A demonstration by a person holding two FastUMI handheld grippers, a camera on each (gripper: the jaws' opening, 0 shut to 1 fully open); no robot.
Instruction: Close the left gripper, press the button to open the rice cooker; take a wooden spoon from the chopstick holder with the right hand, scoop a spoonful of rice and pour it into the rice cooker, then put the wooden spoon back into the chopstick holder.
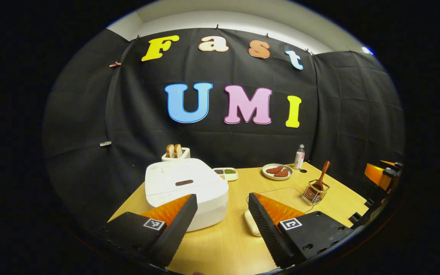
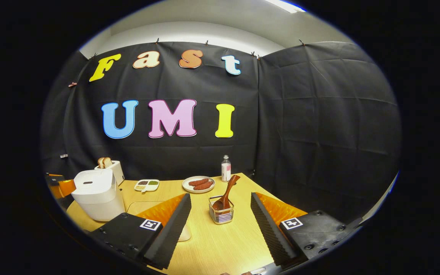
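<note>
The white rice cooker (image 1: 185, 189) sits with its lid down on the left of the wooden table, its dark button (image 1: 184, 182) on top. My left gripper (image 1: 222, 208) hangs open just in front of it, the left finger overlapping the cooker's front corner. A wooden spoon (image 2: 227, 193) leans in the wire chopstick holder (image 2: 221, 214), also seen as the spoon (image 1: 322, 175) in the holder (image 1: 315, 192). My right gripper (image 2: 220, 208) is open, its fingers either side of the holder and nearer the camera. The rice cooker (image 2: 97, 194) stands far left there.
A toaster with bread (image 1: 175, 153), a small divided dish (image 1: 226, 173), a plate of sausages (image 1: 277, 172) and a bottle (image 1: 299, 156) line the back of the table. A pale flat dish (image 1: 251, 223) lies by my left gripper. The other gripper's body (image 1: 381, 175) shows at far right.
</note>
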